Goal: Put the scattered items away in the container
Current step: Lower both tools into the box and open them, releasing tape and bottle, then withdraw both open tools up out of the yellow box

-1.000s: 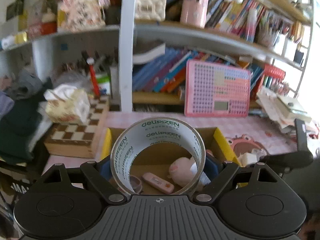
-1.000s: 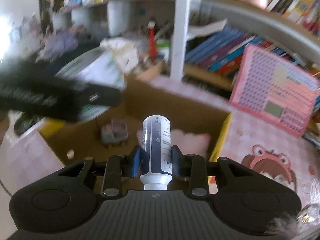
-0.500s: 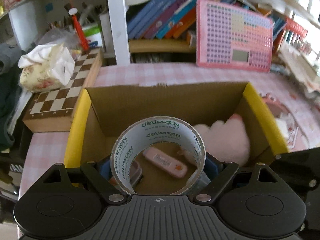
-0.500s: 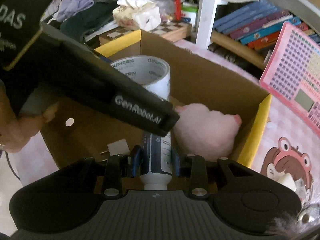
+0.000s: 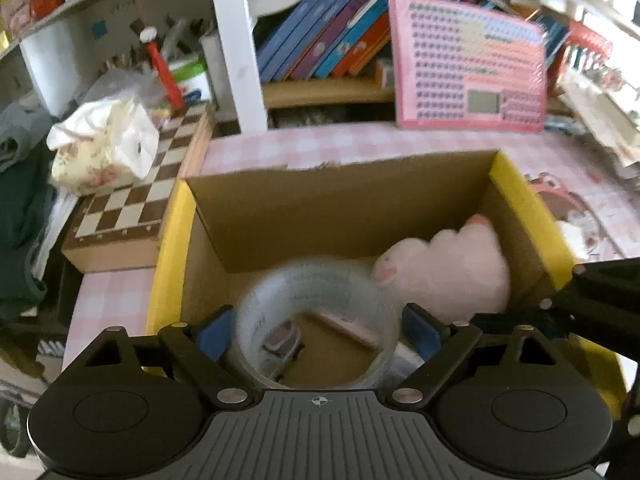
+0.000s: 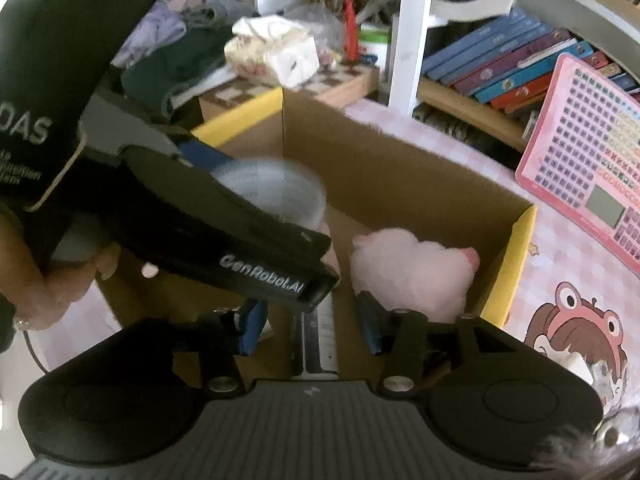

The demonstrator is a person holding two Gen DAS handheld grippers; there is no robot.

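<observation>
An open cardboard box [image 5: 176, 240] with yellow flaps lies under both grippers. My left gripper [image 5: 318, 334] hangs over it, jaws opening. A blurred roll of clear tape [image 5: 316, 280] sits between the blue pads with a slim gap on each side. In the right wrist view my right gripper [image 6: 310, 328] is also opening. A white bottle [image 6: 320, 336] is blurred between its pads, which do not touch it. The left gripper's near finger [image 6: 256, 264] crosses that view above the bottle, with the tape roll [image 6: 272, 192] behind it. A pink plush [image 5: 448, 276] lies in the box's right corner.
A chessboard case [image 5: 132, 208] with a tissue pack [image 5: 104, 148] on it stands left of the box. A pink keyboard toy [image 5: 468, 68] leans on the bookshelf behind. A white shelf post [image 5: 236, 40] rises at the back. A cartoon mat [image 6: 576, 328] lies to the right.
Both pairs of jaws have widened. The tape roll and the bottle, gripped before, are loose and blurred and sit lower between the pads. The left gripper came down over the box.
</observation>
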